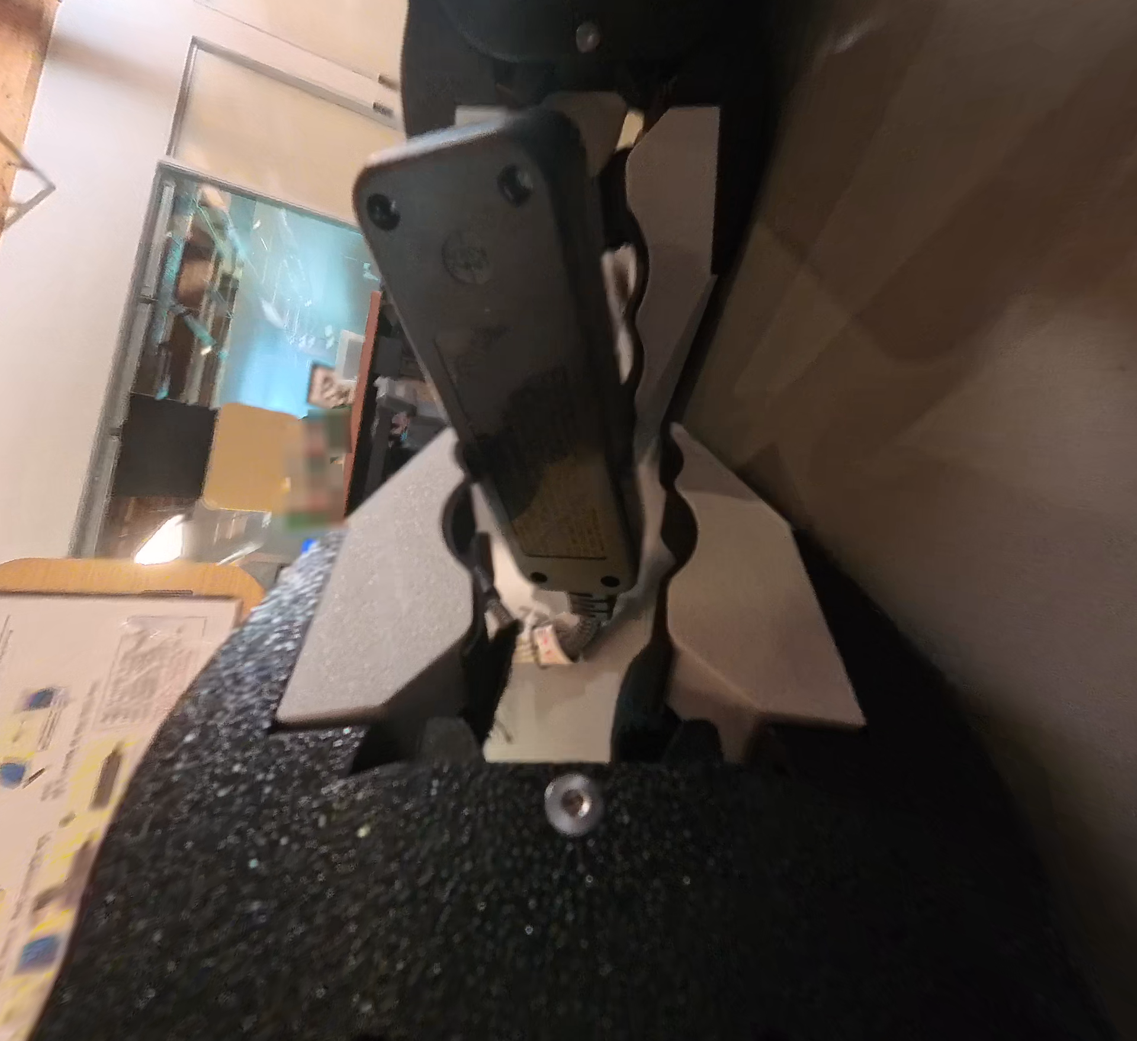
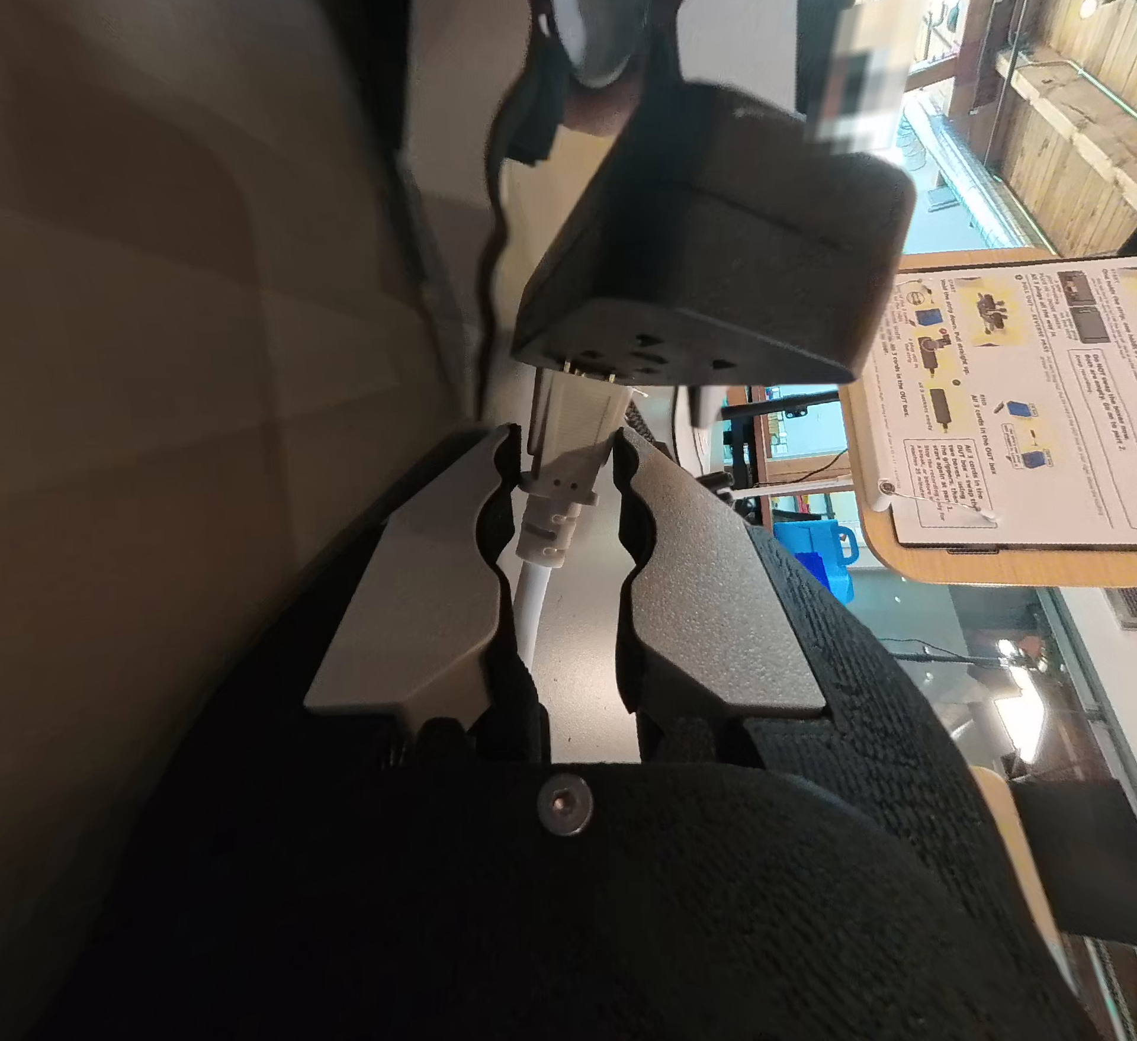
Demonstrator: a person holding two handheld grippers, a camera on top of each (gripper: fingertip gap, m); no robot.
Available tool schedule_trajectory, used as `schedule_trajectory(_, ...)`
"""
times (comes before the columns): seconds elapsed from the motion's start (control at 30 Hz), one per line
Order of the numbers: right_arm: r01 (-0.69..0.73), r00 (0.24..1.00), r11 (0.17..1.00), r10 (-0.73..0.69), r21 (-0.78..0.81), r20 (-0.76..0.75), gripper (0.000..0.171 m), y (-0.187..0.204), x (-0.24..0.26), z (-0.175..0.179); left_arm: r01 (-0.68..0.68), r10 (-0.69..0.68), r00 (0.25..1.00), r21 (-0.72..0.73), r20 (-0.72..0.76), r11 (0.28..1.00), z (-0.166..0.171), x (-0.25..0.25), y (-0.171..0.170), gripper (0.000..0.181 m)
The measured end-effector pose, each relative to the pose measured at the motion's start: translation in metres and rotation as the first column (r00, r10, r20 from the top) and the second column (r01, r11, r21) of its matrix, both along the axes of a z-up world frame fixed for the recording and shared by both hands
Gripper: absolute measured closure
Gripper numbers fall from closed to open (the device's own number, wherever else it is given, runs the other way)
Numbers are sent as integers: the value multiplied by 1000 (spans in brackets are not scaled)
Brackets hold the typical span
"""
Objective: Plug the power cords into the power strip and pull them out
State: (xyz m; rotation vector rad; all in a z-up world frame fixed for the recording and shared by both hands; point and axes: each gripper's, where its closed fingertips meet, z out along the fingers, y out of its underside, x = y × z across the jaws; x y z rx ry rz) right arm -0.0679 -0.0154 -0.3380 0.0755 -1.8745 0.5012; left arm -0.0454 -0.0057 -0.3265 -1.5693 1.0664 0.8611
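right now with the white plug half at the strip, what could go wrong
1. The white plug meets the power strip with its metal prongs still showing and looks tilted, so pushing could bend them or jam it.
2. The right claw touches the plug only near its fingertips; it may slip.
3. The left claw holds the strip by its cord end, so it may pivot under force.
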Motion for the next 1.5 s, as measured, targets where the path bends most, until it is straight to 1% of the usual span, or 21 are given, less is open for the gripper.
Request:
schedule_trajectory(0.03,-1,1000,1000,1,-6,2,142,0,0,0,23,-24,999,7,41,1000,1,6,0,122)
schedule_trajectory(0.13,-2,1000,1000,2,-16,4,142,0,0,1,-22,23,993,-18,115,1000,0,2,4,127)
schedule_trajectory(0.27,7,999,999,-6,-51,31,143,1,-1,1,-33,44,980,-60,194,998,-2,-2,3,131)
schedule_trajectory(0.33,18,998,998,-15,-65,55,144,2,-1,0,-37,53,974,-76,220,996,-2,-6,2,137)
schedule_trajectory(0.43,40,996,996,-34,-84,80,143,2,-2,0,-39,58,973,-92,224,995,-2,-7,2,137)
schedule_trajectory(0.5,45,997,995,-39,-87,69,138,1,-3,2,-37,59,973,-104,223,994,-3,-8,1,137)
schedule_trajectory(0.6,43,996,995,-35,-85,85,144,-3,-1,0,-29,57,970,-119,238,992,-3,-6,-2,138)
schedule_trajectory(0.67,62,987,985,-37,-158,157,147,-5,1,-1,-22,50,968,-117,248,993,-2,-5,-4,137)
schedule_trajectory(0.73,45,976,970,8,-240,216,148,-8,5,0,20,16,950,-112,313,993,0,-1,-5,138)
schedule_trajectory(0.87,30,972,962,35,-271,233,147,-8,7,2,79,-28,918,-112,396,991,1,0,-7,136)
schedule_trajectory(0.93,32,968,954,45,-298,248,147,-7,7,4,99,-37,894,-116,447,988,3,-1,-7,138)
schedule_trajectory(0.97,37,965,950,47,-311,257,147,-7,6,4,103,-34,880,-120,474,987,3,-2,-7,136)
schedule_trajectory(1.03,71,951,929,47,-364,306,148,-5,5,7,139,-35,815,-137,578,981,7,-4,-5,138)
schedule_trajectory(1.1,112,934,903,47,-416,354,147,0,2,10,204,-56,746,-149,663,967,10,-7,1,138)
schedule_trajectory(1.13,136,926,887,44,-441,375,148,5,0,11,237,-65,717,-155,694,959,12,-9,6,138)
schedule_trajectory(1.23,195,899,830,62,-523,433,148,18,-3,17,347,-77,594,-169,801,922,18,-12,19,138)
schedule_trajectory(1.27,208,891,820,66,-533,449,148,20,-4,17,375,-80,574,-175,815,910,19,-12,21,138)
schedule_trajectory(1.33,225,881,815,63,-533,470,148,24,-4,15,417,-99,576,-188,811,889,17,-13,24,138)
schedule_trajectory(1.5,245,850,806,88,-538,519,147,29,-2,11,469,-116,580,-214,806,857,13,-13,27,138)
